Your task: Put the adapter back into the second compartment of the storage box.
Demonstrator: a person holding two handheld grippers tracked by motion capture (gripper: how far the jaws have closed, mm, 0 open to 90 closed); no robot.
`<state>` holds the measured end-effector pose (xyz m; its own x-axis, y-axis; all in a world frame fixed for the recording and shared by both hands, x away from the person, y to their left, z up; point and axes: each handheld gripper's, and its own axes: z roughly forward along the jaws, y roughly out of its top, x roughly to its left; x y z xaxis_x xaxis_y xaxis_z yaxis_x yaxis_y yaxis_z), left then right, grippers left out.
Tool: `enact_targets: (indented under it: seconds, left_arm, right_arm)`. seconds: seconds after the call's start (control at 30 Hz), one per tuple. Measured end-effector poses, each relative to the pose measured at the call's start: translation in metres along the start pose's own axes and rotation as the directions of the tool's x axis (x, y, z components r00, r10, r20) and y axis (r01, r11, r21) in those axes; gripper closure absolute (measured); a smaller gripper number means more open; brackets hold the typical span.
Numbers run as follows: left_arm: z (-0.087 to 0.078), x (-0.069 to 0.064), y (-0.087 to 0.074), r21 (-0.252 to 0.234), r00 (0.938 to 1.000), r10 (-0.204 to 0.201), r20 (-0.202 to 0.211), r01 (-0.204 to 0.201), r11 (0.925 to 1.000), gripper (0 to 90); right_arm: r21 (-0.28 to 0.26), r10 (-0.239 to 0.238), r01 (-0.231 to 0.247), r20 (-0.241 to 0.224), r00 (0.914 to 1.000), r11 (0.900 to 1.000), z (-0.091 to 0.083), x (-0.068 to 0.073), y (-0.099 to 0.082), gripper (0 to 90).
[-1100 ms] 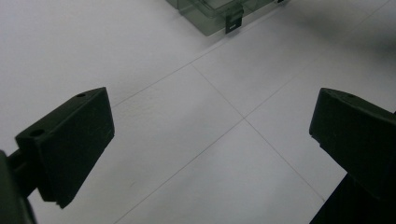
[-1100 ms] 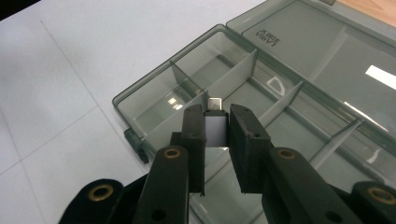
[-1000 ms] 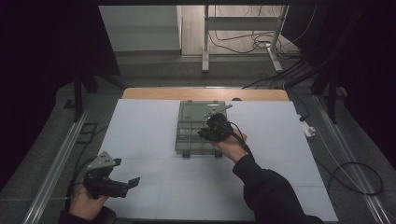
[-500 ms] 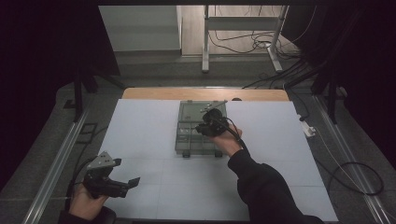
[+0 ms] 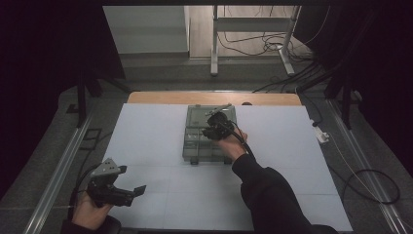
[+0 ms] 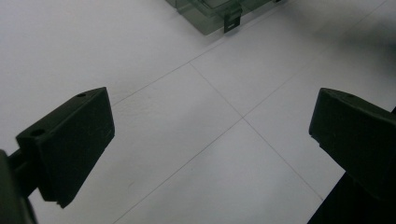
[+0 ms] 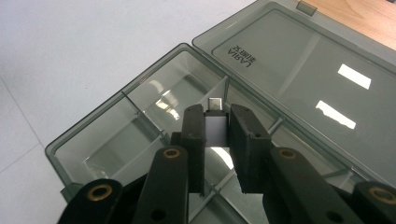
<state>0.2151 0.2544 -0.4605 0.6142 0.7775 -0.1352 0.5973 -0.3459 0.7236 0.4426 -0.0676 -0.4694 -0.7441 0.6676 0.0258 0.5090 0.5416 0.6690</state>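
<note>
The right gripper (image 7: 217, 135) pinches a small white adapter with a metal plug tip (image 7: 215, 122) between its jaws, above the open smoky-grey transparent plastic compartment box (image 5: 191, 146). Judged from this, pickup is complete; lowering into a compartment and release remain. The thin dividers (image 7: 223, 88) and the flat-lying lid (image 7: 299, 70) bound the descent. The left gripper (image 6: 210, 140) hovers with jaws spread wide and empty over the white table (image 5: 146, 131), well apart.
</note>
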Motion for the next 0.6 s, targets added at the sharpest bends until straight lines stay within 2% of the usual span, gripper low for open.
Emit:
enact_targets:
  seconds: [0.27, 0.4, 0.6]
  left_arm:
    - [0.0, 0.0, 0.0, 0.002, 1.0, 0.002, 0.003, -0.002, 1.0, 1.2]
    - [0.0, 0.0, 0.0, 0.003, 1.0, 0.004, 0.003, -0.004, 1.0, 1.2]
    - [0.001, 0.0, 0.0, 0.003, 1.0, 0.001, 0.004, -0.001, 1.0, 1.3]
  right_arm:
    - [0.024, 0.003, -0.003, 0.013, 0.9999, 0.9997, 0.012, -0.001, -0.001, 74.3]
    - [0.018, 0.022, -0.022, 0.008, 0.9997, 0.9996, 0.013, -0.004, -0.002, 69.0]
    - [0.01, 0.038, -0.038, 0.0, 0.9993, 0.9992, 0.006, -0.007, -0.002, 60.0]
